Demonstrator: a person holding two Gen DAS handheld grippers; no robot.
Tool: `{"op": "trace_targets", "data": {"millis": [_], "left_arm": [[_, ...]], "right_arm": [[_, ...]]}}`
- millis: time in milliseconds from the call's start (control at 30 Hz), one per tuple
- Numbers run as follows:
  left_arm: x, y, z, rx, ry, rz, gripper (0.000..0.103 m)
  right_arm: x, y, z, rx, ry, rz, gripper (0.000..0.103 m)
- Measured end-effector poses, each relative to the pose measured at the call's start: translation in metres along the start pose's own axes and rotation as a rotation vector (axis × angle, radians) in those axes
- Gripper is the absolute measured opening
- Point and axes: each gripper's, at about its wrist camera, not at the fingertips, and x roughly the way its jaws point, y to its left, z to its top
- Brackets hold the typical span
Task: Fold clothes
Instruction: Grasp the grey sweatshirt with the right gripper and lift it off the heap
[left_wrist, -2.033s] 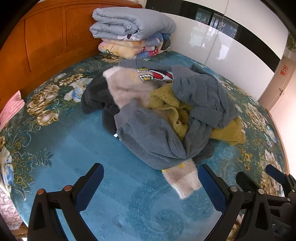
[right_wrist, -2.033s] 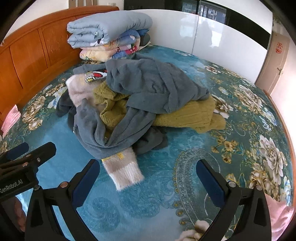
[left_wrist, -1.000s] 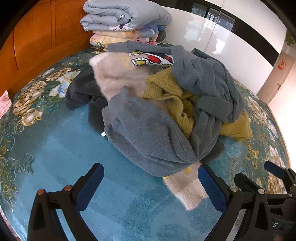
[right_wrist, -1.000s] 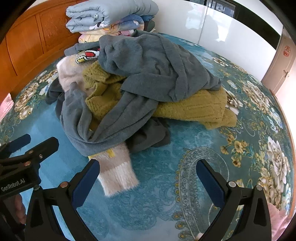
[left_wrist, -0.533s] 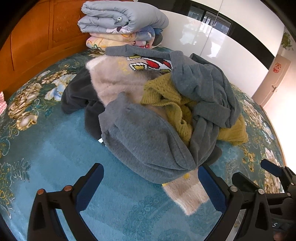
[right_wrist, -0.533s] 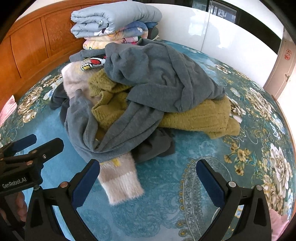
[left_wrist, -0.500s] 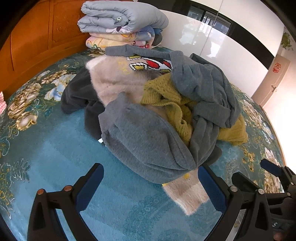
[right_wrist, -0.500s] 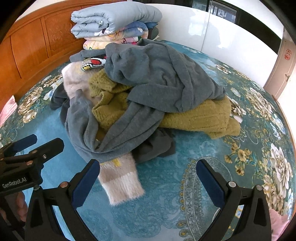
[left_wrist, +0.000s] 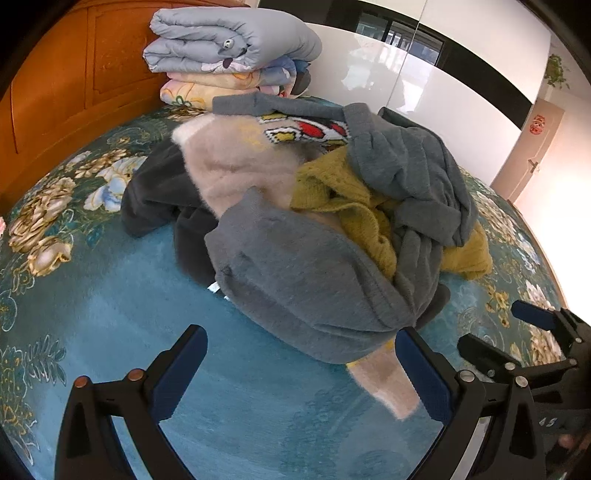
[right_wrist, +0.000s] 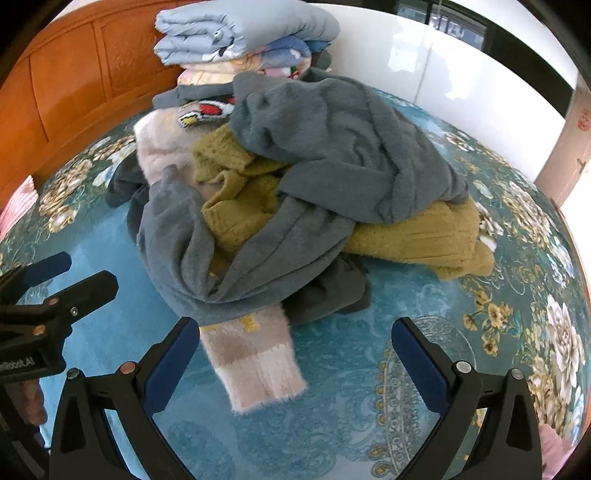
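1. Since two seconds ago, both grippers have been brought closer to the clothes pile (left_wrist: 314, 221); the pile is seen larger and the pink sleeve (right_wrist: 255, 358) now sits lower between the right fingers.
2. Left gripper (left_wrist: 303, 373) is held with jaws spread wide, nothing gripped; the grey sweater (left_wrist: 306, 280) hem is seen just ahead of the blue pads (left_wrist: 181, 369).
3. Right gripper (right_wrist: 295, 365) is likewise held released, nothing gripped; the pink sleeve lies flat on the bed (right_wrist: 369, 424) between its fingers, contact cannot be told.
4. Pile is heaped unfolded mid-bed: grey sweater on top, mustard knit (right_wrist: 417, 232) under it, pink fuzzy garment (left_wrist: 236, 173) at left, dark garment (left_wrist: 155, 199) beneath.
5. Folded quilts (left_wrist: 229, 40) are stacked behind the pile against the wooden headboard (left_wrist: 55, 96).
6. White wardrobe doors (left_wrist: 443, 85) are seen beyond the bed.
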Motion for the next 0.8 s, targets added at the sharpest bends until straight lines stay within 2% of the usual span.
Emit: {"op": "trace_targets", "data": {"millis": [133,267,367,467,533,667,700,800], "left_arm": [[-0.001,0.014,-0.006,-0.017,0.011,-0.020,0.103],[-0.008,0.030,-0.017,-0.007,-0.007,-0.010,0.103],[-0.010,0.044,-0.028,-0.034,-0.026,0.005,0.103],[-0.008,0.064,-0.037,-0.123,-0.009,0.000,0.103],[-0.008,0.074,-0.040,-0.169,-0.001,0.000,0.103],[-0.018,0.089,-0.044,-0.212,-0.010,0.034,0.103],[-0.021,0.093,-0.045,-0.218,-0.012,0.047,0.103],[-0.032,0.106,-0.053,-0.234,-0.012,0.069,0.103]], "right_arm": [[0.000,-0.001,0.003,0.004,0.017,0.023,0.103],[-0.004,-0.004,0.028,0.009,-0.032,0.036,0.103],[0.005,0.006,0.068,-0.014,-0.065,0.030,0.103],[0.015,0.016,0.108,-0.038,-0.098,0.024,0.101],[0.027,0.027,0.131,-0.057,-0.120,-0.003,0.096],[0.054,0.051,0.172,-0.071,-0.141,-0.061,0.095],[0.062,0.055,0.177,-0.071,-0.125,-0.086,0.092],[0.086,0.055,0.190,-0.035,-0.049,-0.195,0.049]]}}
